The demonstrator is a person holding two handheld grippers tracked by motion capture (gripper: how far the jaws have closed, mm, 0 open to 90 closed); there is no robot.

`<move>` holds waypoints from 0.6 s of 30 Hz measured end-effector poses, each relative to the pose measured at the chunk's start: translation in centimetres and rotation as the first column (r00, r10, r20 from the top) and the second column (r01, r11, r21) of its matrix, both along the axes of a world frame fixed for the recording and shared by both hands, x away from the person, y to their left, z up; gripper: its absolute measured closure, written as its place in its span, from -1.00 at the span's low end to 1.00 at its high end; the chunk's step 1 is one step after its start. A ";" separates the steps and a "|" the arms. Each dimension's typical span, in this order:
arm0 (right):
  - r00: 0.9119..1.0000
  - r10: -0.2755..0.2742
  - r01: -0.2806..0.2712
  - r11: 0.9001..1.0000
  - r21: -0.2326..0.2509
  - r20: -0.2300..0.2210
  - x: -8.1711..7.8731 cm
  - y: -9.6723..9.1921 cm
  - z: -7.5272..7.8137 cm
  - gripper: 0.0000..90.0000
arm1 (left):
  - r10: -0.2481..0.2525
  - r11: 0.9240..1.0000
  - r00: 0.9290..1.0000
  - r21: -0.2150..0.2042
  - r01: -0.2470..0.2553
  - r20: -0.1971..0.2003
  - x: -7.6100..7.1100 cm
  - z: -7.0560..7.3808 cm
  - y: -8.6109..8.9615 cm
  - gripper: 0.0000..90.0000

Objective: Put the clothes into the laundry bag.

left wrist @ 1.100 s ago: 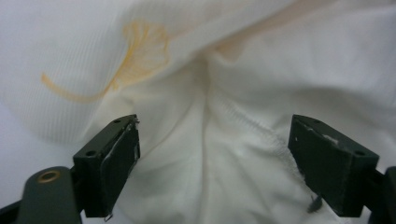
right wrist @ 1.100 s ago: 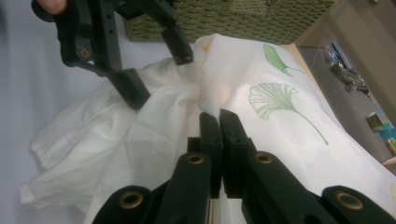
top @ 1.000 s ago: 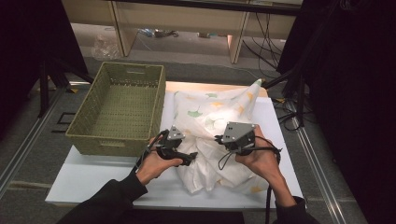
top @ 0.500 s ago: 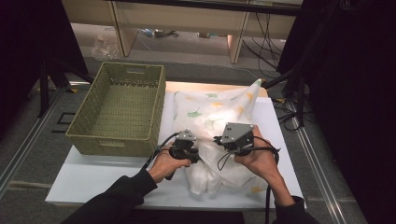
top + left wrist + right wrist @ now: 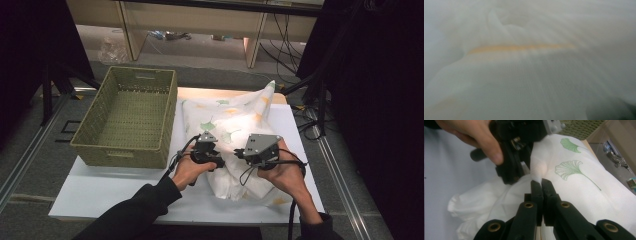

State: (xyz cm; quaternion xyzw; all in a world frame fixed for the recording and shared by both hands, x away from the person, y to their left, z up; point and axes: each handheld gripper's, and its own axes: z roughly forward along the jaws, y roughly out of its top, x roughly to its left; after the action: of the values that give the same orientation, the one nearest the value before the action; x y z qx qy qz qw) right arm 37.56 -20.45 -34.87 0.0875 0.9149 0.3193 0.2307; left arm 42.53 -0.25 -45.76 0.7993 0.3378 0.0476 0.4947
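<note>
Closest to the person, two hands hold black two-jaw tongs over a white cloth with green and orange leaf prints [image 5: 235, 125], which lies bunched on the flat white table top [image 5: 100, 190]. The right gripper [image 5: 541, 185] has its jaws pressed tight together on a thin fold of the cloth. The left gripper [image 5: 212, 161] sits just beside it, pushed into the cloth; its jaws have just been opening, but I cannot tell how they stand now. Farther back on the left stands a green woven plastic basket [image 5: 127, 117], touching the cloth's edge.
</note>
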 end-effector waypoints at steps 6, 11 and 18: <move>1.000 -0.005 0.005 1.000 -0.002 0.014 0.1 0.1 0.1 1.00 | 0.054 0.994 0.998 0.095 -0.058 0.042 -2.1 0.1 3.1 -0.57; 1.000 -0.017 0.017 1.000 -0.003 -0.006 -0.1 0.3 0.1 1.00 | 0.108 0.985 0.994 0.137 -0.104 -0.017 -0.9 -1.7 3.2 -0.65; 1.000 0.008 -0.008 1.000 -0.007 0.002 0.2 0.3 -0.2 1.00 | 0.011 0.998 1.000 0.054 -0.012 0.011 0.5 -2.1 1.5 0.36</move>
State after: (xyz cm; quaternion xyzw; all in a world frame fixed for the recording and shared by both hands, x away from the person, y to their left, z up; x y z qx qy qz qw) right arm 37.78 -20.16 -35.02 0.0828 0.9162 0.3169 0.2308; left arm 43.00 1.27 -47.87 0.8102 0.3384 0.0640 0.4743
